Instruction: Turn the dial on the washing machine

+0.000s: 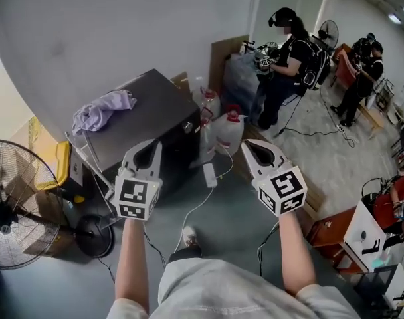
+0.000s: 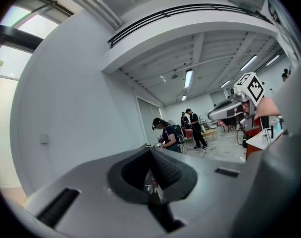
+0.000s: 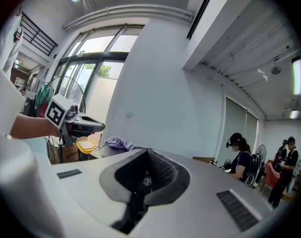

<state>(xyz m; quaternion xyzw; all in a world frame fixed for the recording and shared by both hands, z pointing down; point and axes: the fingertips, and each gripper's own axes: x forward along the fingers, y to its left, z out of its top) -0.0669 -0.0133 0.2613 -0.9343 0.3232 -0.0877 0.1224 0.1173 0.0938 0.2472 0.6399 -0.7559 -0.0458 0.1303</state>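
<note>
Currently both grippers are held out level in front of the person, side by side and apart from each other.

Left gripper (image 1: 151, 145): jaws together, tips meeting, nothing between them. Its own view confirms this, with the ribbed pads closed at the tip (image 2: 151, 150) and only the grey wall and the room beyond. The right gripper shows at that view's right edge, marker cube up.

Right gripper (image 1: 248, 143): jaws fully closed, empty. In its own view the tips meet (image 3: 148, 151); the left gripper (image 3: 80, 126) shows to the left, with a purple cloth (image 3: 120, 144) past it.

Task object: the washing machine (image 1: 155, 102), a dark box-shaped unit, stands against the wall ahead and to the left of the person. The purple cloth (image 1: 103, 109) lies crumpled on its top, near the far left corner. A small round knob (image 1: 187, 127) sits high on the front face near the right corner; this looks like the dial, though it is too small for detail. Neither gripper touches the machine or the dial.

Surroundings: two clear jugs with red caps (image 1: 228, 131) stand just right of the machine. A floor fan (image 1: 16, 205) stands at the lower left. Other people (image 1: 285, 58) stand across the room.
</note>
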